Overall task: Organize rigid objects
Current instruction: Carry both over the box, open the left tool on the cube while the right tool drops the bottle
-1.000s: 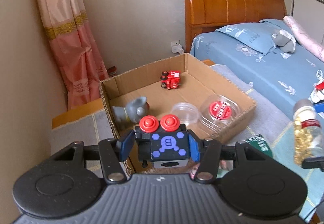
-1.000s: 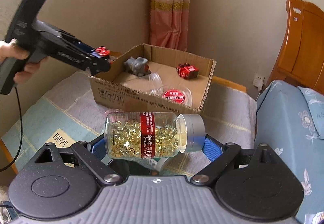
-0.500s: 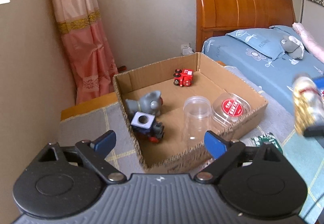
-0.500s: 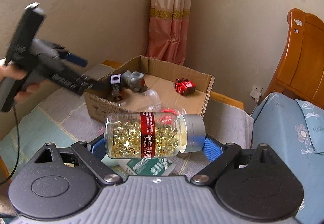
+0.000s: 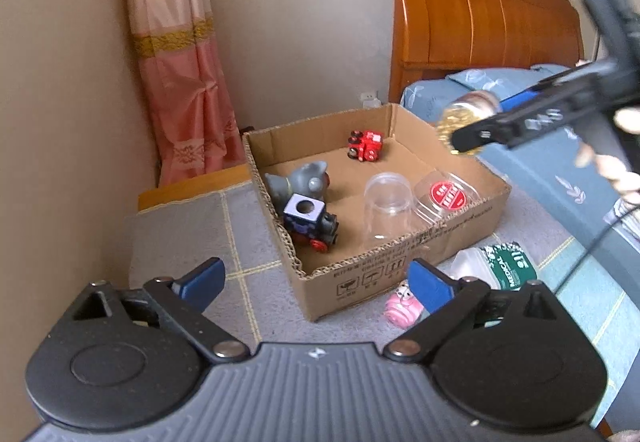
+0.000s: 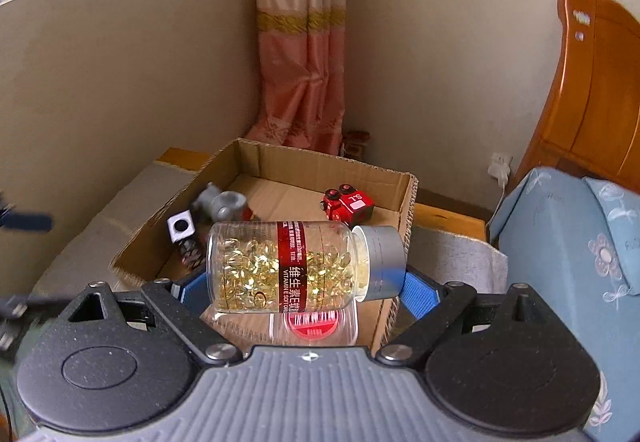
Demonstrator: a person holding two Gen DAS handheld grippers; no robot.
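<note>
Left gripper (image 5: 316, 280): fingers opening wide, nothing between them. Right gripper (image 6: 298, 288): fingers clamp a clear plastic bottle of yellow capsules with grey cap (image 6: 288, 268) sideways, centre frame, above the open brown cardboard box (image 6: 408, 202). A black-and-purple toy train (image 5: 310, 220) lies in the box's lower-left corner.

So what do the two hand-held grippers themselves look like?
Both match: the left hand-held gripper and right hand-held gripper have blue finger pads, black linkage arms with silver pivot bolts, two round black discs and a ribbed grey housing. A black cable trails from the right one.
</note>
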